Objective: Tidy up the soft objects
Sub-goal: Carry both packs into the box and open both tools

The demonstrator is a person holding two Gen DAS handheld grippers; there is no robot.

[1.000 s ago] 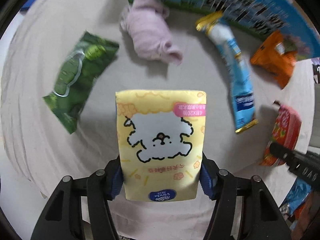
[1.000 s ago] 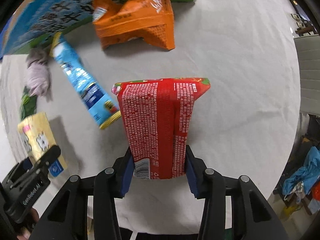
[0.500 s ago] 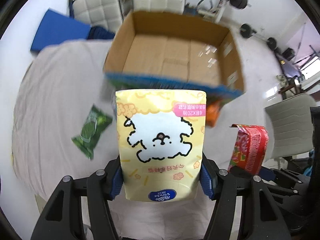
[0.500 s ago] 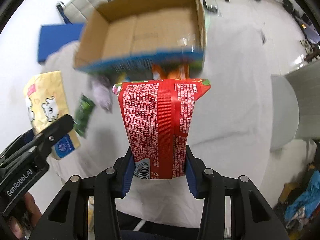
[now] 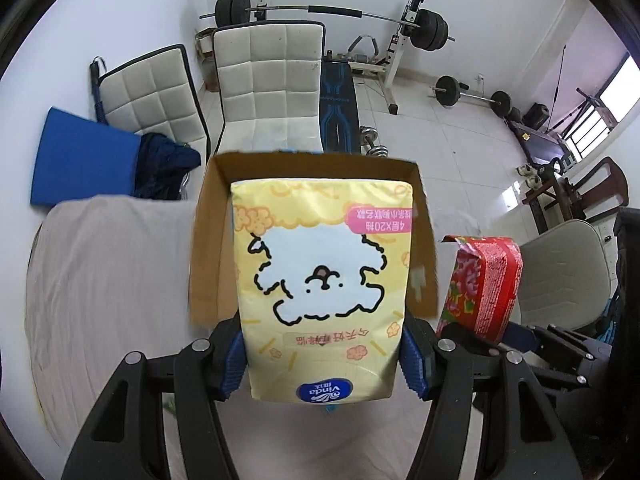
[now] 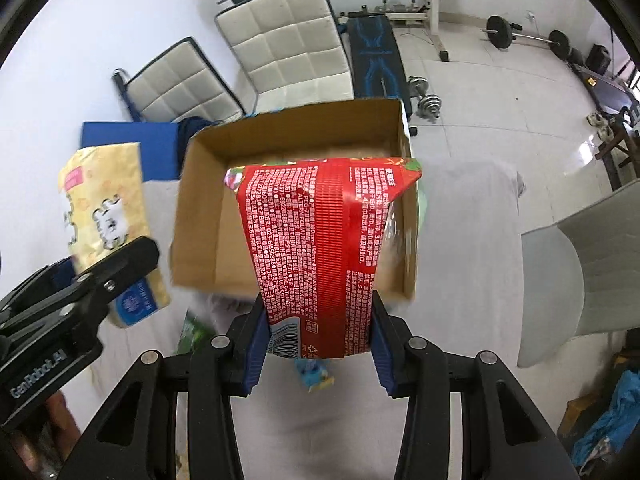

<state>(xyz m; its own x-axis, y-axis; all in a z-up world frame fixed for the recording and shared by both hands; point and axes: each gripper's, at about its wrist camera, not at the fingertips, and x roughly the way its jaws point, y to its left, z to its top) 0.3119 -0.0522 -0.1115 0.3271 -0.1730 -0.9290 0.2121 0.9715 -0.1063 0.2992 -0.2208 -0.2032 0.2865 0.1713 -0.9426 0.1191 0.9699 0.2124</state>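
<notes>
The left gripper (image 5: pixel 322 354) is clenched on the lower end of a yellow tissue pack (image 5: pixel 322 280), and the right gripper (image 6: pixel 318 334) grips a red pack (image 6: pixel 326 248) the same way, blue pads pressing both side edges. Both packs are held up in the air in front of the open cardboard box (image 6: pixel 208 208), which stands on the cloth-covered table (image 5: pixel 112 272) towards its far edge.

To do this step well, I would carry each pack clear over the near rim before letting go, one side of the box each, so they do not collide or catch the cardboard. Both are soft and may sag once freed, so release low.

Each pack's long axis runs straight out along the fingers, free end pointing away towards the box; the tissue pack's print reads upside down.
</notes>
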